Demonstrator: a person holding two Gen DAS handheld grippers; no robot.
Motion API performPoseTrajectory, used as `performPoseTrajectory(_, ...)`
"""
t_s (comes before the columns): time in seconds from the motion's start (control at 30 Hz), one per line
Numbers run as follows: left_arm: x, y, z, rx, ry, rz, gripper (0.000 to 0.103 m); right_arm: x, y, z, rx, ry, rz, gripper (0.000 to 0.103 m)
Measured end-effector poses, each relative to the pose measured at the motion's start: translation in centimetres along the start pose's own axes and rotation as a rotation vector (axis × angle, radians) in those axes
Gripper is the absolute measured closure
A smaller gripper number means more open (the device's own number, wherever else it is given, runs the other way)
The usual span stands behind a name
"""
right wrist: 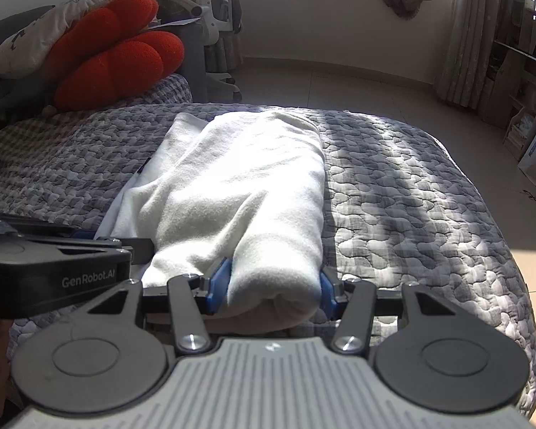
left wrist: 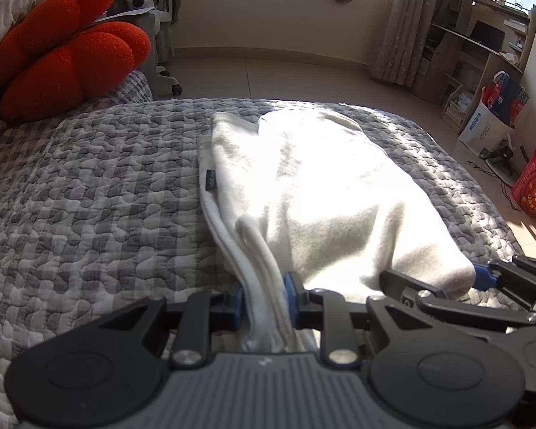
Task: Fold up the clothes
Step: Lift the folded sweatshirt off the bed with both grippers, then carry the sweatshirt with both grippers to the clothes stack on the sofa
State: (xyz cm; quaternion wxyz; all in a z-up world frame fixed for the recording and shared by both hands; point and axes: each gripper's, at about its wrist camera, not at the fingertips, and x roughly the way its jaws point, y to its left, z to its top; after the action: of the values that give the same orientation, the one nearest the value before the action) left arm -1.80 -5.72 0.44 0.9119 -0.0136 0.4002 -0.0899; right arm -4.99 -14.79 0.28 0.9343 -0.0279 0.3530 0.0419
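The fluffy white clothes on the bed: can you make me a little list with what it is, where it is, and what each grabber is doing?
thing: cream-white fleece garment, folded into a long bundle
where: on the grey checked quilted bedspread, in sunlight
left gripper: shut on the garment's near left edge
right gripper: shut on the garment's thick near right fold
nearby: red-orange plush flower cushion, on the bed's far left
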Motion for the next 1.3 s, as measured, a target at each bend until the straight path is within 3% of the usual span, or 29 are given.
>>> performPoseTrajectory(0.23,-0.1,-0.1,0.0,0.013,-0.004,0.010,0.079,0.0,0.2,-0.1,-0.010,-0.011,-0.006,0.048)
performPoseTrajectory(0.33,-0.2,-0.1,0.1,0.009,-0.007,0.013,0.084,-0.2,0.2,-0.2,-0.007,-0.028,-0.002,0.048)
performPoseTrajectory(0.63,-2.2,0.9,1.4,-0.032,-0.058,-0.037,0.089,-2.0,1.5,-0.2,-0.115,-0.171,-0.013,0.056)
performPoseTrajectory(0.8,-4.1,-0.4,1.0,0.051,-0.170,0.027,0.089,-3.0,2.2,-0.1,-0.176,-0.252,-0.020,0.059)
performPoseTrajectory(1.03,-4.3,0.3,1.5,0.018,-0.157,0.030,0.089,-2.3,1.7,0.3,-0.147,-0.225,0.007,0.060)
performPoseTrajectory(1.17,-5.8,0.9,2.0,0.004,-0.195,0.045,0.089,-3.5,3.2,0.4,-0.222,-0.319,-0.010,0.061)
performPoseTrajectory(1.3,-8.7,2.6,3.0,-0.039,-0.260,0.035,0.089,-5.0,4.6,1.6,-0.221,-0.371,0.034,0.062)
